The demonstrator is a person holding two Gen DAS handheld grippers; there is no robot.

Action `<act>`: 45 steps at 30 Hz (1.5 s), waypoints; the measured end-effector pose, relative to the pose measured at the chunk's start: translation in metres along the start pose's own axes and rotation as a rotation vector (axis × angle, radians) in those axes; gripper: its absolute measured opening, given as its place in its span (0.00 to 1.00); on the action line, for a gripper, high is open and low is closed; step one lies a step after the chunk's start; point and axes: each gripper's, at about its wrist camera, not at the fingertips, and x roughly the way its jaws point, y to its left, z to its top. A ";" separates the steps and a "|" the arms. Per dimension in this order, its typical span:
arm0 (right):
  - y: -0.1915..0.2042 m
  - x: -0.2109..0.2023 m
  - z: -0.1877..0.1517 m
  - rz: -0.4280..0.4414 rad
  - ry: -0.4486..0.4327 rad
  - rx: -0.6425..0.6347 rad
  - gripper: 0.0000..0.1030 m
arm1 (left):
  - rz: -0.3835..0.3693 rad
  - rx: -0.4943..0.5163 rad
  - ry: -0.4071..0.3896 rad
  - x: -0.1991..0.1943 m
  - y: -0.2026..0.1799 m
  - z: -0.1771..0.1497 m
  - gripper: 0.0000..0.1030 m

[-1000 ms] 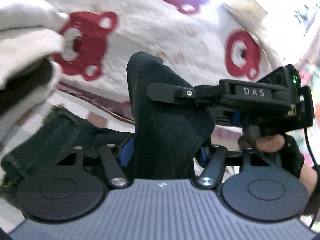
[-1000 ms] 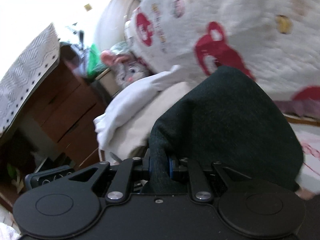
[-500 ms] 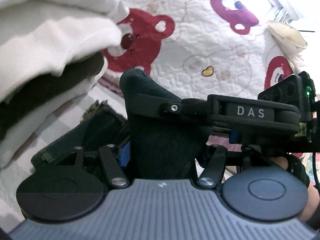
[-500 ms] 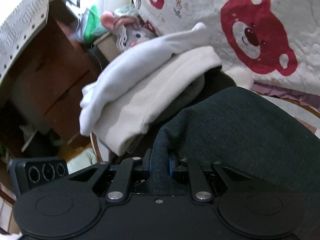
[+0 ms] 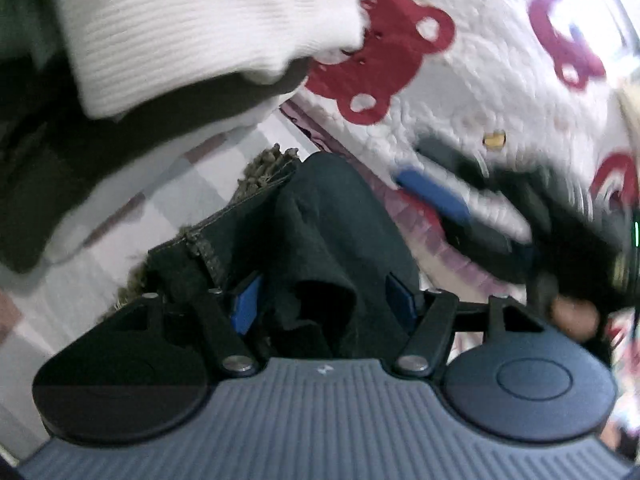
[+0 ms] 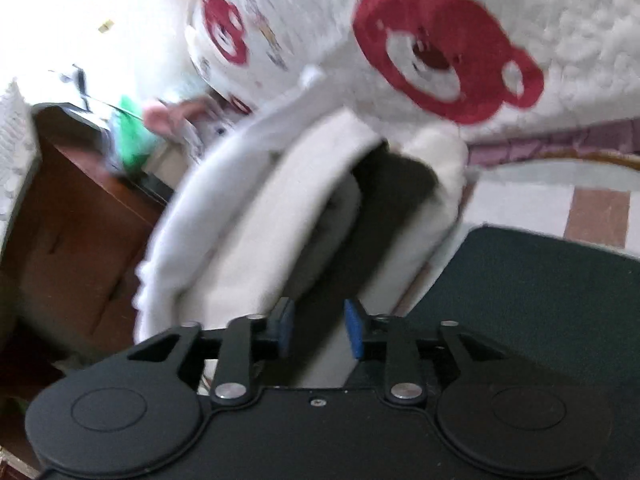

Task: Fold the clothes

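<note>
1. Dark green garment: matt knit cloth with a fuzzy, frayed hem.
2. White sweater: ribbed knit.
3. Bear-print quilt: puckered, stitched cloth.
4. Cabinet: brown wood.

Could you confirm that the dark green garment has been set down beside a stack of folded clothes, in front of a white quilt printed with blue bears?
One detail is off: the bears on the white quilt are red, not blue, as the right wrist view shows. The dark green garment does lie beside the stack of folded clothes, in front of that quilt.
</note>
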 end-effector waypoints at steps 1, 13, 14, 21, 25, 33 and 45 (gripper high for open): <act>-0.001 -0.010 -0.003 -0.038 -0.002 -0.032 0.38 | -0.006 -0.018 -0.007 -0.001 0.003 0.001 0.63; -0.087 -0.119 -0.075 -0.405 0.048 -0.016 0.38 | 0.164 0.244 0.032 0.032 -0.020 -0.016 0.22; -0.091 -0.121 -0.078 -0.398 0.048 0.007 0.38 | 0.193 0.312 0.021 0.032 -0.029 -0.018 0.20; -0.090 -0.123 -0.077 -0.319 0.028 0.031 0.38 | 0.269 0.491 -0.075 0.020 -0.061 -0.015 0.17; -0.075 -0.112 -0.077 -0.294 0.055 -0.027 0.40 | 0.322 0.323 -0.002 0.037 -0.020 -0.016 0.19; -0.041 -0.097 -0.091 -0.350 0.116 -0.255 0.46 | 0.289 0.225 0.012 0.033 -0.006 -0.009 0.28; -0.013 -0.063 -0.104 -0.276 0.184 -0.403 0.47 | 0.311 0.430 -0.154 -0.002 -0.047 -0.005 0.29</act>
